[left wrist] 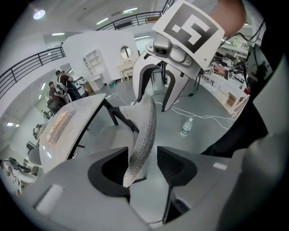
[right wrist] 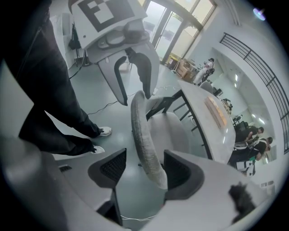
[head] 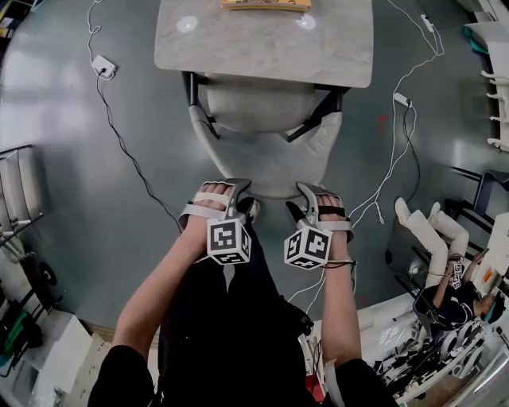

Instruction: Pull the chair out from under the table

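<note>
A grey padded chair [head: 266,151] stands with its seat partly under the marble-topped table [head: 262,48]. Its curved backrest faces me. My left gripper [head: 241,191] and right gripper [head: 305,192] hang side by side over the backrest's top edge. In the left gripper view the backrest's edge [left wrist: 142,135] runs between the open jaws of the left gripper [left wrist: 142,169], with a gap to the right pad. In the right gripper view the backrest's edge [right wrist: 144,140] lies between the jaws of the right gripper [right wrist: 144,171], close to the right pad and apart from the left one.
White and black cables trail over the grey floor on both sides of the chair, with a power adapter [head: 103,67] at the left. A water bottle [left wrist: 185,127] stands on the floor. A wooden board [head: 266,4] lies on the table. A person [head: 457,298] sits at the right.
</note>
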